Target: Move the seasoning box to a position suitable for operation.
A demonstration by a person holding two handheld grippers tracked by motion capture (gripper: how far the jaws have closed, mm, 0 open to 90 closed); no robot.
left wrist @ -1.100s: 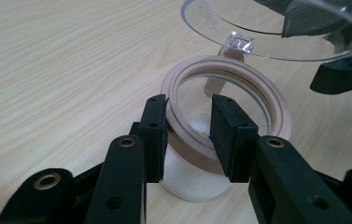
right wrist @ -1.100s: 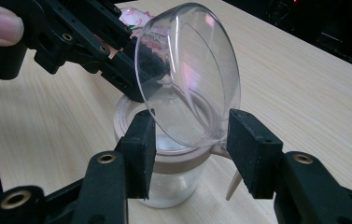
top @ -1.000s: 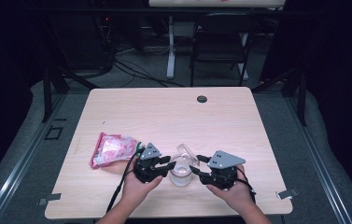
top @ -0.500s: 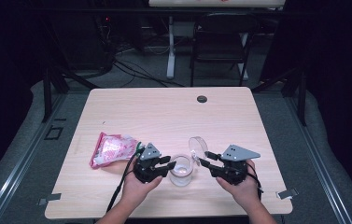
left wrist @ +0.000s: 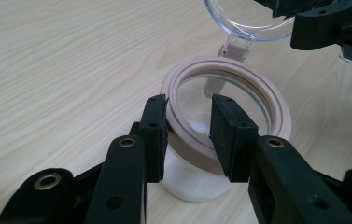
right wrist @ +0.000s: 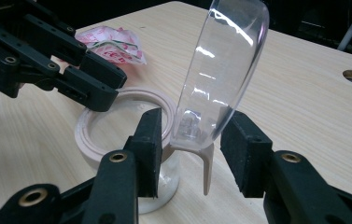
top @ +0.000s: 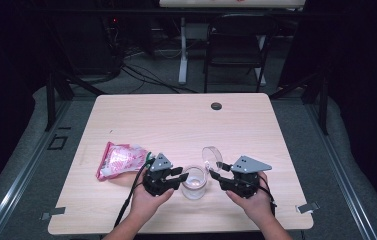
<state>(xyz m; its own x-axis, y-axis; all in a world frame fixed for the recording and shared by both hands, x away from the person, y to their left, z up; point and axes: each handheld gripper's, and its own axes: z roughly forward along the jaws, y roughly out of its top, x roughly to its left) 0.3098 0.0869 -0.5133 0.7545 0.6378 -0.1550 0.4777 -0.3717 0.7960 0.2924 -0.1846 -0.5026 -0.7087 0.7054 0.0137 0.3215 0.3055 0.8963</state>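
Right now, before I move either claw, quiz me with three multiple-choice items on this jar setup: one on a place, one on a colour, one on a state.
1. Where does the snack bag lie?
A. To the left of the left claw
B. Inside the jar
C. By the table's hole

2. What colour is the jar's rim ring?
A. Bright blue
B. Pale pinkish beige
C. Black

3. How is the jar's clear lid?
A. Shut flat on the jar
B. Lying loose on the table
C. Swung up, open on its hinge

Answers: 1 A, the high view shows the bag left of that claw. 2 B, the left gripper view shows the pinkish ring. 3 C, the right gripper view shows the lid standing up between the jaws of the right claw.
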